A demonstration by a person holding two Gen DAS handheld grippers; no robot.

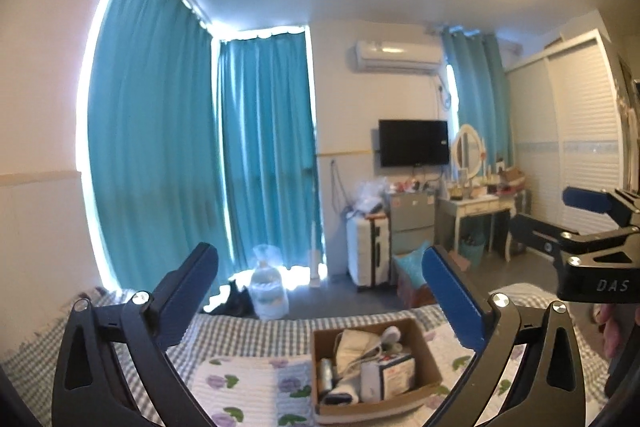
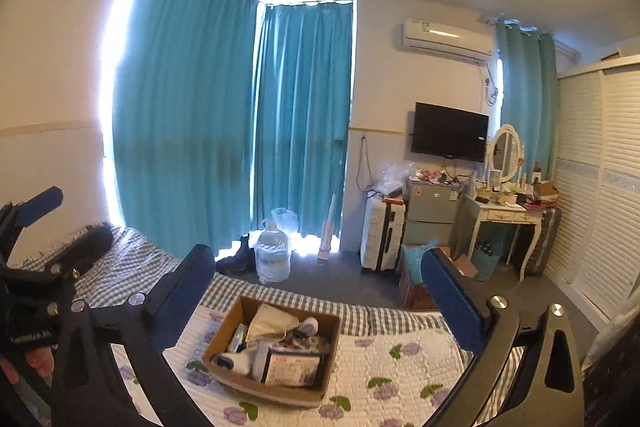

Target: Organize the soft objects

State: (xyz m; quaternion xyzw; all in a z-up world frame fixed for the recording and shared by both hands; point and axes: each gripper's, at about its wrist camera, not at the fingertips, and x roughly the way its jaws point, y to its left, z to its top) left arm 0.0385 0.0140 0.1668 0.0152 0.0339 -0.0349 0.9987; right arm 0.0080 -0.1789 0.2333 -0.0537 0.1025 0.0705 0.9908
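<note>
— So, where's the box (image 2: 272,355)?
— On my flowered quilt (image 2: 400,379), open-topped, brown, crammed with pouches and packets. Both my tongs, left (image 1: 320,291) and right (image 2: 316,287), gape apart, holding nothing.

Bed (image 2: 400,367) bearing cardboard box (image 2: 224,375)

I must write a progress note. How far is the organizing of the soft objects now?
Nothing looks done yet. The cardboard box sits on the floral quilt on the bed, still full of mixed items. Nothing is in hand: the left gripper and right gripper hover above the box, jaws wide apart and empty. All picking and sorting remains.
</note>
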